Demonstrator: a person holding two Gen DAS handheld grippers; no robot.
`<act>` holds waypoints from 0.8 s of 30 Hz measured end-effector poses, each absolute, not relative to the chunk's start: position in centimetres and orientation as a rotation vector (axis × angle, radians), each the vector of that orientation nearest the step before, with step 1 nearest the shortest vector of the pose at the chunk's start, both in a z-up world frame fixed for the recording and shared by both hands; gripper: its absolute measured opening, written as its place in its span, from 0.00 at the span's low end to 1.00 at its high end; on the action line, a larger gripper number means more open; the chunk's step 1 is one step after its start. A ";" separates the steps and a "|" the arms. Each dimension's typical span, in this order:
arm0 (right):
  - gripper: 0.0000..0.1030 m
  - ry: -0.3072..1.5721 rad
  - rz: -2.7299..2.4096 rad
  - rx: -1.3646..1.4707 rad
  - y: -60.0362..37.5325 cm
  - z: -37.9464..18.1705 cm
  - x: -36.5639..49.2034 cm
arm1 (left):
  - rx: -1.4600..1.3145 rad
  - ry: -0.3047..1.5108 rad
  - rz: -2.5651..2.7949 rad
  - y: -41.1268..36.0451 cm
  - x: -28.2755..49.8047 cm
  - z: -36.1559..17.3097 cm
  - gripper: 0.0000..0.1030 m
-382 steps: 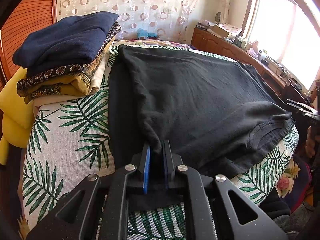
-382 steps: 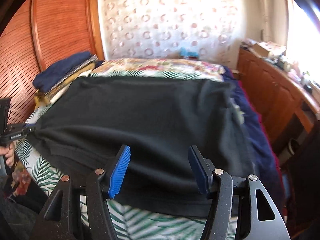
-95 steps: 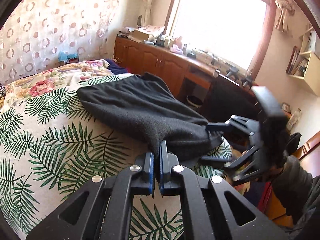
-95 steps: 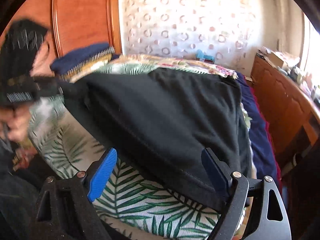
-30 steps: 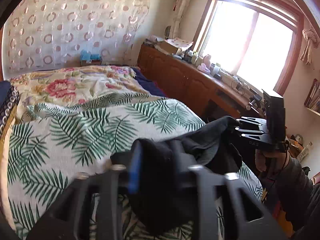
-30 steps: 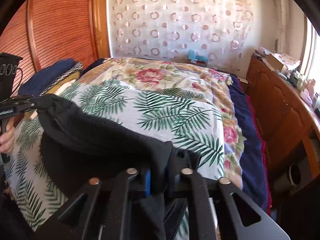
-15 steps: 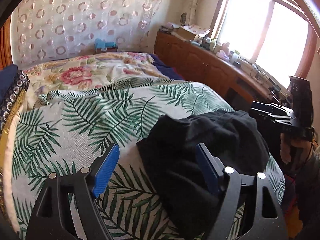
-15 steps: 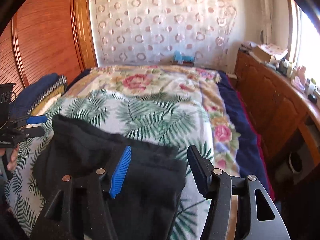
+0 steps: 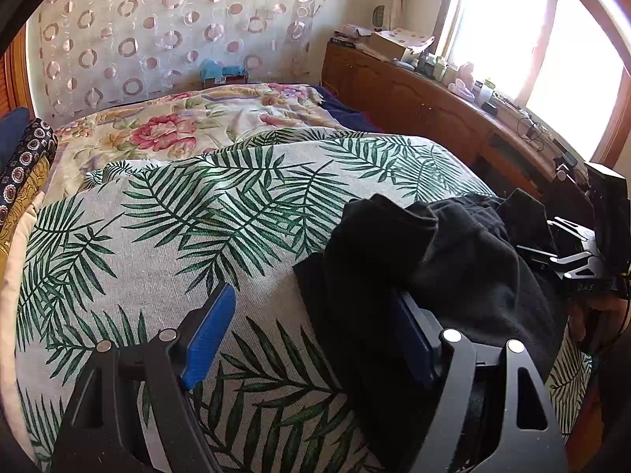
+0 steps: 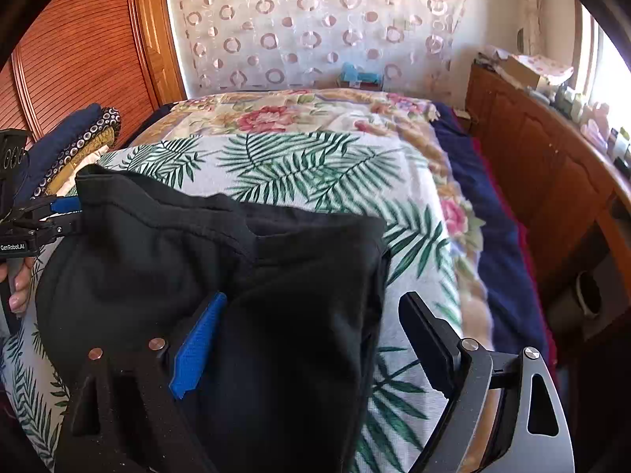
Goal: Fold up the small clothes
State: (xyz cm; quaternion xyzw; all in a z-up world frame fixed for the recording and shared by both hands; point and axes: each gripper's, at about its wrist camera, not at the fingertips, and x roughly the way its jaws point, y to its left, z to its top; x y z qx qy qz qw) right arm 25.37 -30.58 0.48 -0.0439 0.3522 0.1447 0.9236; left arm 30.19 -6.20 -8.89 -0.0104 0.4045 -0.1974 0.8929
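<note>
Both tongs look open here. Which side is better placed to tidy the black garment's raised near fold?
Right, probably. The right tongs straddle the black garment's folded edge; the left tongs hang mostly over the palm-leaf bedspread, only one finger at the cloth.

A bunched garment (image 9: pixel 453 276) lies on the palm-leaf sheet (image 9: pixel 189 228) at the near edge of the bed, between the left claw (image 9: pixel 311 339) on one side and the right claw (image 10: pixel 311 339) on the other, each with its jaws spread apart over the cloth. Behind the sheet a floral quilt (image 9: pixel 169 126) covers the far half of the bed up to the curtain (image 10: pixel 315 23). A stack of folded clothes (image 10: pixel 75 138) sits at the bed's left edge beside the wooden wardrobe (image 10: pixel 79 51), and a long cabinet (image 9: pixel 426 106) runs along the right side under the window (image 9: pixel 532 39).
</note>
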 end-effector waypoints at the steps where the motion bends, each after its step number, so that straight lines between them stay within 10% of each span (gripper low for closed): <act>1: 0.87 0.729 0.305 -0.076 -30.7 0.4 25.7 | -0.022 0.841 -0.409 -6.3 30.2 -9.0 0.77; 8: 0.82 0.762 0.334 -0.013 -31.6 0.7 26.7 | -0.054 0.867 -0.433 -6.4 30.5 -9.2 0.76; 17: 0.29 0.741 0.450 -0.013 -31.5 0.7 25.2 | -0.121 0.914 -0.575 -7.5 30.0 -9.3 0.15; 24: 0.24 0.634 0.431 -0.033 -31.3 3.1 22.7 | -0.142 0.790 -0.612 -6.1 26.6 -4.7 0.11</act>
